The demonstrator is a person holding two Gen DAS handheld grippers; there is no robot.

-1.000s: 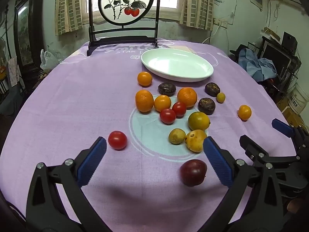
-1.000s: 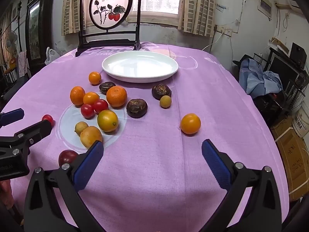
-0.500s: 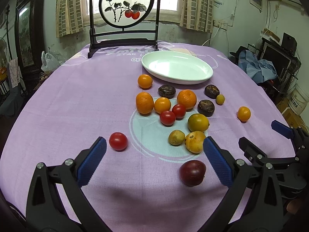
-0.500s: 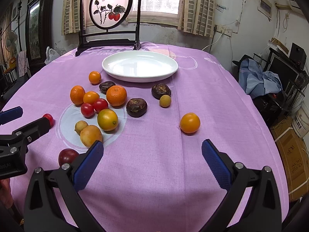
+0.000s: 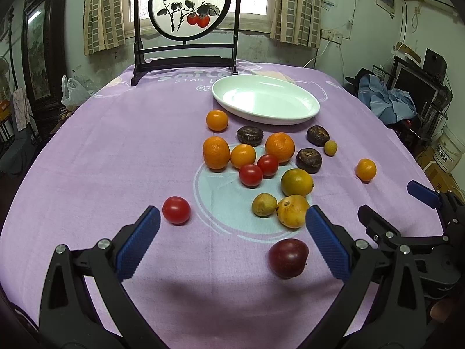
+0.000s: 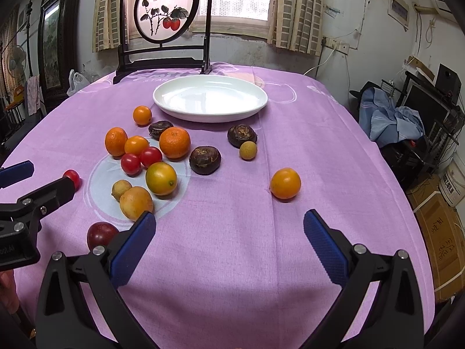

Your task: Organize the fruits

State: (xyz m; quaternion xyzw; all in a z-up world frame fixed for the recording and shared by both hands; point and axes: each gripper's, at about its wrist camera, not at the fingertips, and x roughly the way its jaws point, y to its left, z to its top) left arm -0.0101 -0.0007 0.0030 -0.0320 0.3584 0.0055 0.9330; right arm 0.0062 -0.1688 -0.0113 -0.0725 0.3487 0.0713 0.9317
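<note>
Purple tablecloth [image 5: 116, 145] reads "STAR"; both grippers [image 5: 232, 238] [image 6: 229, 241] gape empty.

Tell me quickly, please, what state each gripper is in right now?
Left gripper: open, holding nothing.
Right gripper: open, holding nothing.

- The left wrist view looks forward between the spread blue fingers of the left gripper [image 5: 232, 244], from low over the near edge of the purple tablecloth [image 5: 116, 145].
- The right wrist view sits just to its right, behind the right gripper [image 6: 229, 244], facing the same way.
- Both share the white plate [image 5: 305, 101] [image 6: 255, 101], the scattered fruit and the round painted screen [image 5: 189, 5] [image 6: 167, 7] by the window.
- Each view catches the other gripper at its edge.
</note>
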